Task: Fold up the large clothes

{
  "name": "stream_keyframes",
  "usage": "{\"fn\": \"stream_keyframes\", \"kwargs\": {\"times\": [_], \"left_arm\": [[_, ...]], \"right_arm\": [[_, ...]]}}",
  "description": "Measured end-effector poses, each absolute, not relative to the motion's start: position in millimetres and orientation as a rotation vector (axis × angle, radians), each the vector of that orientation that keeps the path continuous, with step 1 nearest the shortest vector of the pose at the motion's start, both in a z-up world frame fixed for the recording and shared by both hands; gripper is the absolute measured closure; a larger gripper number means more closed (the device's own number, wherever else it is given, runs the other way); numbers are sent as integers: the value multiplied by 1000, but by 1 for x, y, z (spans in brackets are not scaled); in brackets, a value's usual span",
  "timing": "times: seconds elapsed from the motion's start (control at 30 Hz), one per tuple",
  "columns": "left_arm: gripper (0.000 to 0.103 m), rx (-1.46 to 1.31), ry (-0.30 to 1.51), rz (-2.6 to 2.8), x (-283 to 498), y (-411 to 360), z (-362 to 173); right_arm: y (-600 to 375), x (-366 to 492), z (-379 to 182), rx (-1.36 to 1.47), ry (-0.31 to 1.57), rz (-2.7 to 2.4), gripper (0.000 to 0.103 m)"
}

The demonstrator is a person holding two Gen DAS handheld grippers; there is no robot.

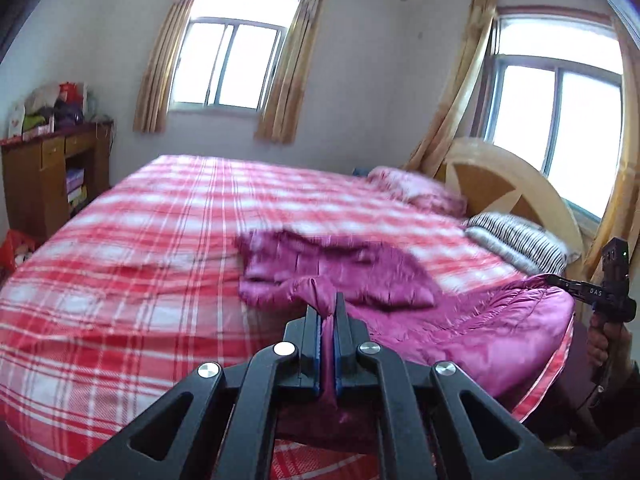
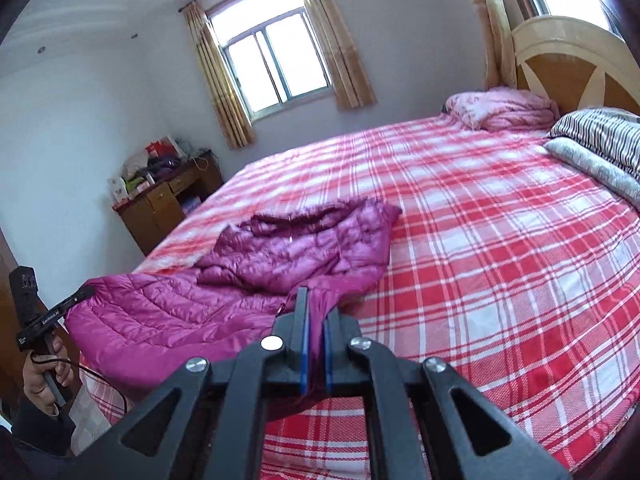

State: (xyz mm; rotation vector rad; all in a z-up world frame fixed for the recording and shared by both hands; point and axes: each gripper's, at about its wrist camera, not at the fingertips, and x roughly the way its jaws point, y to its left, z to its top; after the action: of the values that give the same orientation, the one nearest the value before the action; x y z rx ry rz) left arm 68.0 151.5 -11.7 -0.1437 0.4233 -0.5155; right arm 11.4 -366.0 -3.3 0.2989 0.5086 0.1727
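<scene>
on the bed: red plaid sheet [image 1: 120, 280], magenta puffer jacket [image 2: 280, 256]
room: two curtained windows
left gripper [image 1: 328, 304]: clamped on jacket
right gripper [image 2: 316, 308]: clamped on jacket

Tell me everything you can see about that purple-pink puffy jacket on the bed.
The jacket is magenta, quilted and shiny, like a padded down coat. It lies crumpled on the red plaid bed, its far part bunched in darker folds. The left gripper and right gripper each pinch its near edge, lifting it.
</scene>
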Motion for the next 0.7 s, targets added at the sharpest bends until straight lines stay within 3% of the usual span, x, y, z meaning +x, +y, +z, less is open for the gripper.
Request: {"fn": "stream_keyframes", "kwargs": {"times": [0.17,0.53,0.63,0.67,0.7], "left_arm": [[100,-118,412,-511,97,148,-2],[95,-131,556,-450,243,124,-51],[82,-108,563,-419,260,114,-52],[70,-116,557,-401,266,114,-51],[42,-126,539,-361,270,116,-47]], "right_arm": [[-367,29,20,294,430,133,96],[-381,163,-20,331,527,-1,96],[-386,192,-30,317,556,-26,96],[-388,200,-33,318,566,-34,96],[-390,207,-35,320,574,-39,96]]}}
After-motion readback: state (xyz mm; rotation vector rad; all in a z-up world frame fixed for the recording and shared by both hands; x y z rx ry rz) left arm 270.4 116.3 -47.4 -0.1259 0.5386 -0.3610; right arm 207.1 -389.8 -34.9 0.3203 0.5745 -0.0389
